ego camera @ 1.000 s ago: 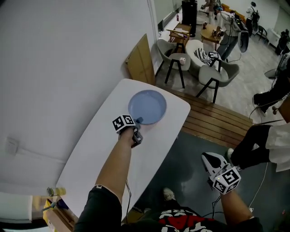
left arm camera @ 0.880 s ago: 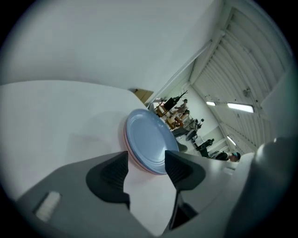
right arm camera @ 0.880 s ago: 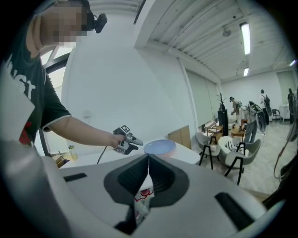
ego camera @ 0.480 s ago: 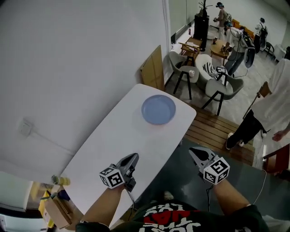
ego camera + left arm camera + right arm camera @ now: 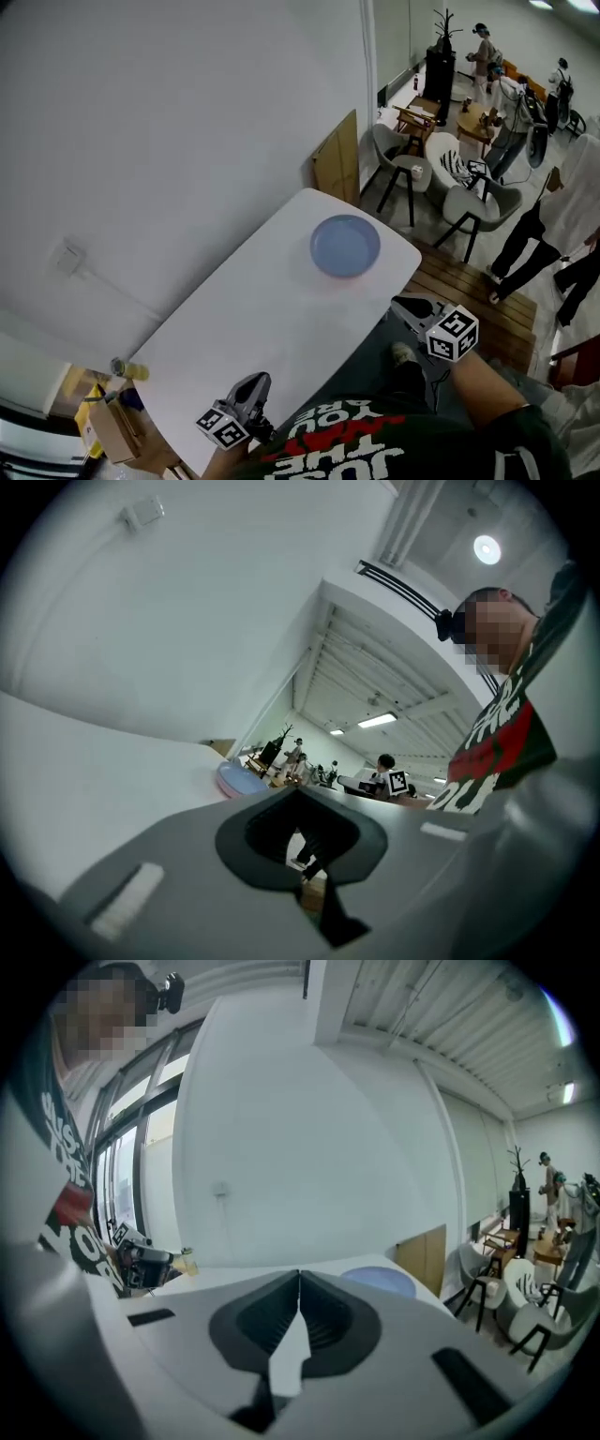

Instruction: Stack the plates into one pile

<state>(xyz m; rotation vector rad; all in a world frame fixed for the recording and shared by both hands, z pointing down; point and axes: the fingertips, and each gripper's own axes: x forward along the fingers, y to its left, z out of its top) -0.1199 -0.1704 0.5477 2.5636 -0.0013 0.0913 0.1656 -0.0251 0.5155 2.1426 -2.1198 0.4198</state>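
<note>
Plates (image 5: 345, 246) piled near the far end of the white table (image 5: 253, 309), pale blue one on top, pink edge showing beneath it in the left gripper view; number underneath not clear. Judged done or nearly so: no loose plate visible anywhere else on the top.

Probably stiff, smooth and fairly light. Slippery at the lip, and apt to chip or clatter if dropped. Best taken at the rim, one jaw above and one below, and kept level. Near edge of the pile easiest to reach.

Left gripper (image 5: 255, 382) low over the near end of the table, jaws pressed together on nothing. Right gripper (image 5: 403, 307) off the table's right side, above the floor, jaws likewise closed and empty. Both well apart from the pile.

Table top plain and glossy, rounded at the corners, set along a bare white wall (image 5: 178, 122). Beyond the far end: a brown board (image 5: 339, 161) leaning on the wall, grey chairs (image 5: 469, 202), wooden decking (image 5: 469, 281), people standing further back in a large open room.
</note>
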